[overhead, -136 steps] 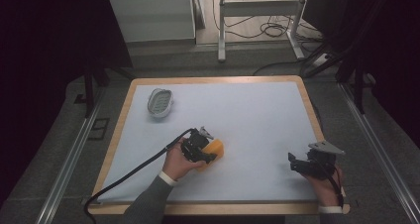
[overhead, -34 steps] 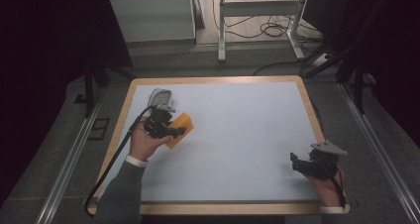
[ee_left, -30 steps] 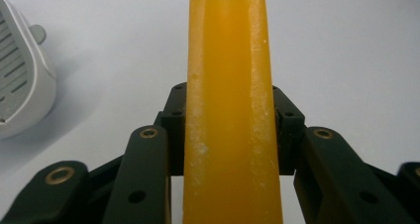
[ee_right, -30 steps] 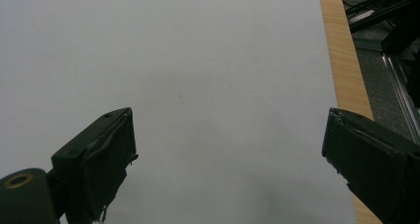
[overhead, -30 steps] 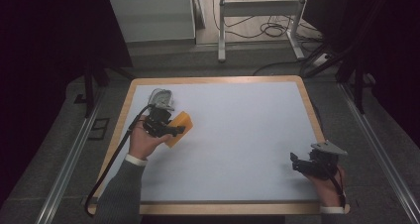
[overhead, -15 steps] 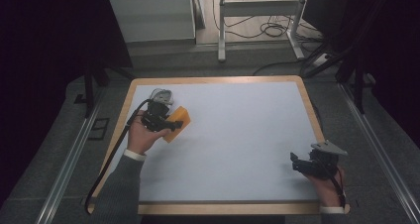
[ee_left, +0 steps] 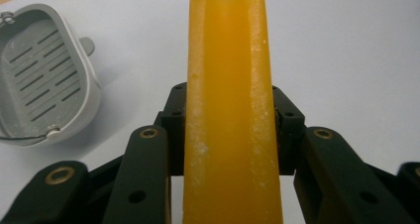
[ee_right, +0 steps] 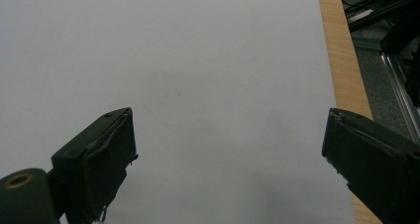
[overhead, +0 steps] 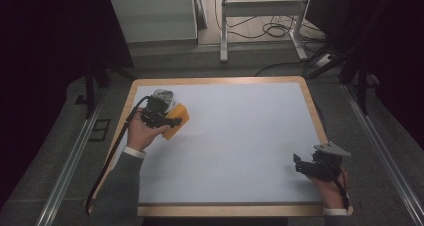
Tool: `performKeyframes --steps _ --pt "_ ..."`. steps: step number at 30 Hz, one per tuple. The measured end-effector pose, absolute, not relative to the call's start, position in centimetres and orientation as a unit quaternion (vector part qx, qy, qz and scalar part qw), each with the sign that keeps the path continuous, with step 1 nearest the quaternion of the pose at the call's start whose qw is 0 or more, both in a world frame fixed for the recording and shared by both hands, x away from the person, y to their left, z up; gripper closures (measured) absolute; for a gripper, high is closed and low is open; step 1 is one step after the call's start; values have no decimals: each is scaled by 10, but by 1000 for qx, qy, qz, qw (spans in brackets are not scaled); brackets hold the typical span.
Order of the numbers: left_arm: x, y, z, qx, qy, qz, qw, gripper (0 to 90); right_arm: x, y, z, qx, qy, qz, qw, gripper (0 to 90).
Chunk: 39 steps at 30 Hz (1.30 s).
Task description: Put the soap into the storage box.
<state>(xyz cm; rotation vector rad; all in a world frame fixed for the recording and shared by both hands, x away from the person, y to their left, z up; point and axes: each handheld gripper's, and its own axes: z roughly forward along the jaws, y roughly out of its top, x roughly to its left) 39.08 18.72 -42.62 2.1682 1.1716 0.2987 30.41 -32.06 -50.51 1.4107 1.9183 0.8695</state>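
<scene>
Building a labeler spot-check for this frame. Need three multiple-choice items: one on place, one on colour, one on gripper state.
1. Where on the table is the grey slotted dish?
A. far left corner
B. near right corner
C. centre

2. What colour is the bar held in the left gripper?
A. blue
B. orange-yellow
C. white

3. How do the right gripper's fingers stand?
A. shut on a bar
B. shut on nothing
C. wide open with nothing between them

Answers:
1 A: the high view puts the grey slotted dish at the far left corner of the table, just beyond the left gripper.
2 B: the bar between the left gripper's fingers is orange-yellow.
3 C: in the right gripper view the right gripper has only bare table between its spread fingers.
</scene>
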Motion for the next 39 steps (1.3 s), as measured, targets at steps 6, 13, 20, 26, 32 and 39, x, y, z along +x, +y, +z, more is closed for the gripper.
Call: performKeyframes --steps 6,13,20,26,32,39 --pt "395 196 -422 818 456 118 329 613 304 -321 -505 533 721 326 299 66" --pt "399 201 -422 811 466 120 331 613 304 -321 -505 532 722 326 299 66" --pt "407 208 -421 809 474 119 327 613 304 -321 -506 532 722 326 299 66" --pt "413 213 -420 803 481 116 332 613 304 -321 -505 532 721 327 300 65" --pt "419 219 -421 797 491 115 332 613 304 -322 -505 533 721 326 300 66" --pt "429 227 -419 789 505 118 330 613 304 -323 -504 534 719 326 302 66"
